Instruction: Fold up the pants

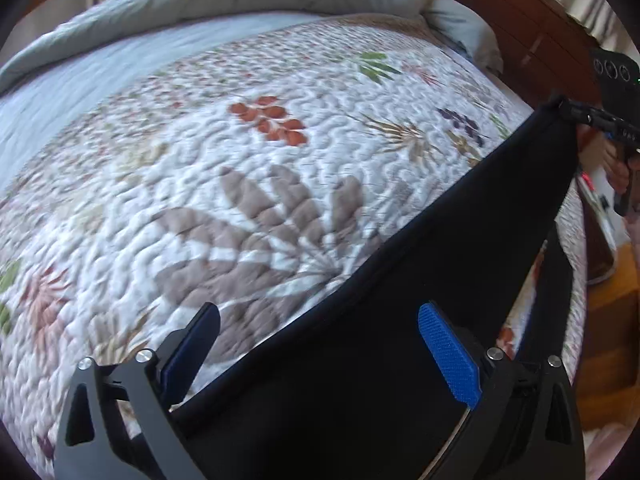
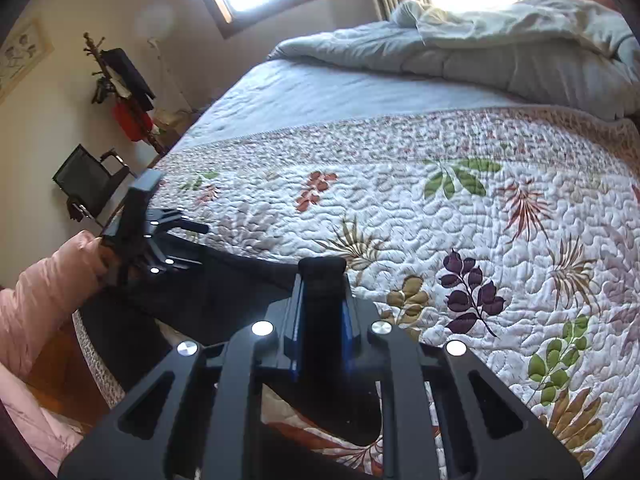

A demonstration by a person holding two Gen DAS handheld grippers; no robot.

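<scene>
Quilt point(image 2: 460, 216) mid-bed open; bunched comforter point(image 2: 500, 56) blocks far end.

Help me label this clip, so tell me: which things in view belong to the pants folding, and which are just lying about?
Part of the job:
- black pants
- right gripper, shut on the pants
- left gripper, open over them
- floral quilt, the work surface

Just lying about:
- grey duvet
- coat rack
- black chair

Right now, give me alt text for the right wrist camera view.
The right gripper is shut on a bunched fold of black pants above a floral quilt on a bed. To the left, the left gripper hovers over the same pants.
</scene>
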